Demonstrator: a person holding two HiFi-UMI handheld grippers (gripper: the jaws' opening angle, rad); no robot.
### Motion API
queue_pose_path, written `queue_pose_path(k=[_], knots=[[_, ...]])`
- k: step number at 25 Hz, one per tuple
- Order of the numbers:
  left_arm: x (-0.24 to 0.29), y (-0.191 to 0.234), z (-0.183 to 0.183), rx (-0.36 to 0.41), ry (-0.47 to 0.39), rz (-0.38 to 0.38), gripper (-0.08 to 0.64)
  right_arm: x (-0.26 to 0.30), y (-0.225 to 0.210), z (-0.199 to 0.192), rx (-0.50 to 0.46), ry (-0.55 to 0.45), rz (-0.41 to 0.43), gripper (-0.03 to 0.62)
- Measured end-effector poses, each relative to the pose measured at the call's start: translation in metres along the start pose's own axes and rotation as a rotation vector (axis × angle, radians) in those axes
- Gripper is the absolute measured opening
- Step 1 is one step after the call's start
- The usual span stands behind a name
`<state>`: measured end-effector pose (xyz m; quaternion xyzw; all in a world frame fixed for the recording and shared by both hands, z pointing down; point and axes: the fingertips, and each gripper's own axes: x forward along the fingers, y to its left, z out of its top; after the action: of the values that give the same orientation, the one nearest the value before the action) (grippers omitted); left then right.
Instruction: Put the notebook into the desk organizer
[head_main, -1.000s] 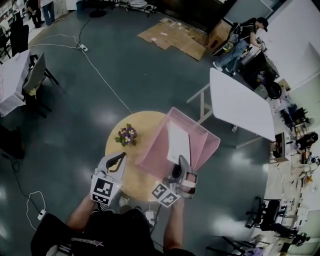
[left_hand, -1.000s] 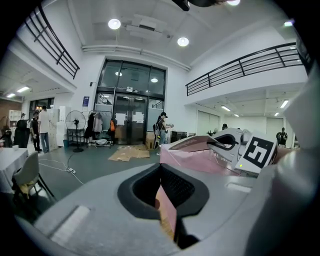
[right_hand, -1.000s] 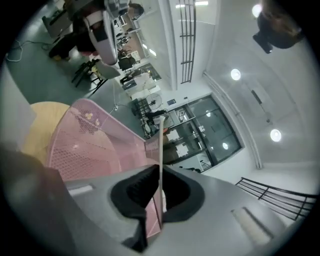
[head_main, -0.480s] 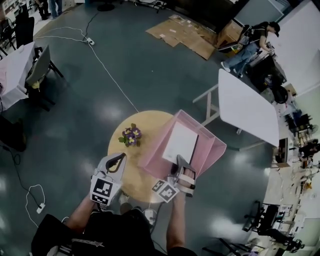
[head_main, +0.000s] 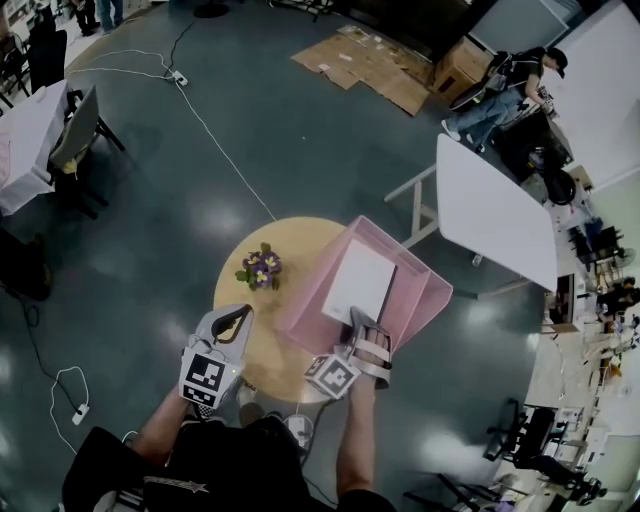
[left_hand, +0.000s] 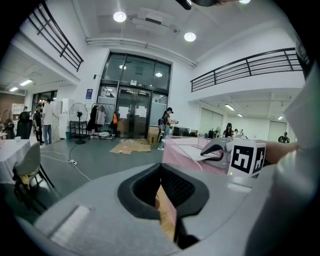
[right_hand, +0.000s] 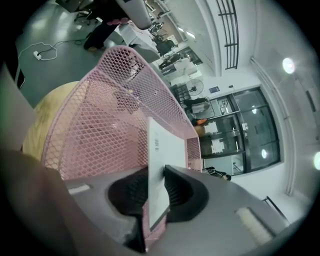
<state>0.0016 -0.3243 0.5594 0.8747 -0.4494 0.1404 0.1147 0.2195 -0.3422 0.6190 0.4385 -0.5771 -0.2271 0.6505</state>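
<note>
Notebook (head_main: 362, 283), white, inside pink mesh desk organizer (head_main: 425, 300); near edge clamped between the jaws of right gripper (head_main: 362, 325) at the organizer's near rim. Left gripper (head_main: 232, 322), jaws drawn together on nothing, left of the organizer, over round table (head_main: 250, 355). Purple flowers (head_main: 258, 270) left of the organizer.

Free table (head_main: 268, 335) strip between flowers (head_main: 260, 268) and organizer (head_main: 308, 292); its mesh walls bar sideways entry
</note>
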Motion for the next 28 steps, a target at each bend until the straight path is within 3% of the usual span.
queue_pose_path(k=[6, 18, 28], knots=[[-0.004, -0.001, 0.002, 0.002, -0.004, 0.0, 0.009, -0.001, -0.001, -0.002, -0.013, -0.003, 0.025, 0.075], [-0.017, -0.006, 0.006, 0.022, -0.021, -0.002, 0.009, -0.01, -0.005, -0.013, 0.067, -0.013, 0.141, 0.283], [-0.039, -0.01, 0.013, 0.043, -0.04, -0.007, 0.01, -0.034, 0.003, -0.017, 0.104, -0.002, 0.187, 0.336]])
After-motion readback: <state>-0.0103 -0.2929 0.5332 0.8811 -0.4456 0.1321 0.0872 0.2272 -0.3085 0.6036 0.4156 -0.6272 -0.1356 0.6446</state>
